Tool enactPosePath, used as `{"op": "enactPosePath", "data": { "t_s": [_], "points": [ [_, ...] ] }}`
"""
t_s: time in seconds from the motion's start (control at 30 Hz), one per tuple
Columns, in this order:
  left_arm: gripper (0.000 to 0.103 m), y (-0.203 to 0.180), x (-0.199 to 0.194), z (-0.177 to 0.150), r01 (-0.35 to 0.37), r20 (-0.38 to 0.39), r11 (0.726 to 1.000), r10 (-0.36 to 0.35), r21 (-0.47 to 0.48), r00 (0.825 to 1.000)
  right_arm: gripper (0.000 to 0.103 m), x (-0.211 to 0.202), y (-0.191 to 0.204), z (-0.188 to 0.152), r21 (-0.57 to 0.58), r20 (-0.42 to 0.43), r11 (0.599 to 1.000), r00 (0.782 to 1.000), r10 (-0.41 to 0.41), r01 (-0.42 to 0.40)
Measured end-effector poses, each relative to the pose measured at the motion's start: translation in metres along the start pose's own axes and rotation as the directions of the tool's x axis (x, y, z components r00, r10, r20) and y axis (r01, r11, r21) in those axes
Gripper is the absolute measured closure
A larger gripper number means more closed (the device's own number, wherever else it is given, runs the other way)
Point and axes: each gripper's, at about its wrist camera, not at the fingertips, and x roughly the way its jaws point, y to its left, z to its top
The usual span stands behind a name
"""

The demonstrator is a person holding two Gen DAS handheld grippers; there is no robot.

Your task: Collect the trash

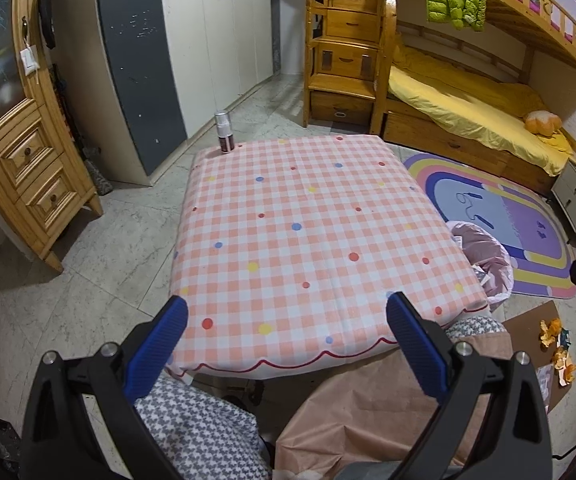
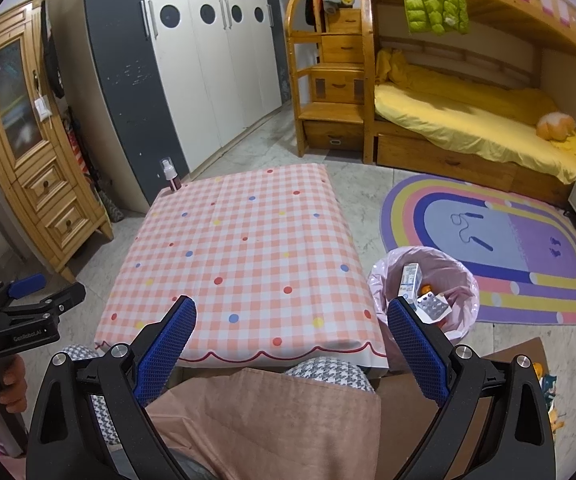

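Trash bin [image 2: 427,280] with pink liner on the floor, just beside the right edge of the counter [image 2: 240,256], lower right of the right wrist view. Inside it a small carton [image 2: 411,280], upright and tilted, and a blister pack [image 2: 431,306] next to it. Same bin [image 1: 483,256] partly hidden behind the counter edge in the left wrist view, at middle right. Orange peels [image 1: 559,348] on a brown cardboard sheet [image 1: 527,320] on the floor, lower right of that view, apart from the bin. Spray bottle [image 1: 224,132] upright at the far left corner of the checkered counter. Left gripper [image 1: 288,308] over the near edge of the counter, jaws spread wide, grasping nothing. Right gripper [image 2: 291,312] likewise released, jaws wide apart and empty, right blue pad in front of the bin.
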Motion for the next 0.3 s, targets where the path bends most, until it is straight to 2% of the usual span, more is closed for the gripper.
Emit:
{"op": "enactPosePath", "data": {
  "t_s": [0.17,0.27,0.3],
  "points": [
    [0.006,-0.006,0.008,0.003,-0.002,-0.009,1.000,0.002,0.009,1.000,0.008,-0.006,-0.022,-0.004,0.023,0.002,0.999,0.999,-0.048,0.047],
    [0.007,-0.012,0.019,0.007,-0.023,-0.006,0.999,0.023,0.028,1.000,0.008,-0.014,-0.051,-0.009,0.035,-0.012,0.991,0.991,-0.131,0.131],
    [0.006,-0.012,0.022,0.008,-0.028,-0.005,0.999,0.028,0.036,1.000,0.008,-0.020,-0.067,-0.016,0.040,-0.029,0.981,0.981,-0.190,0.191]
  ]
}}
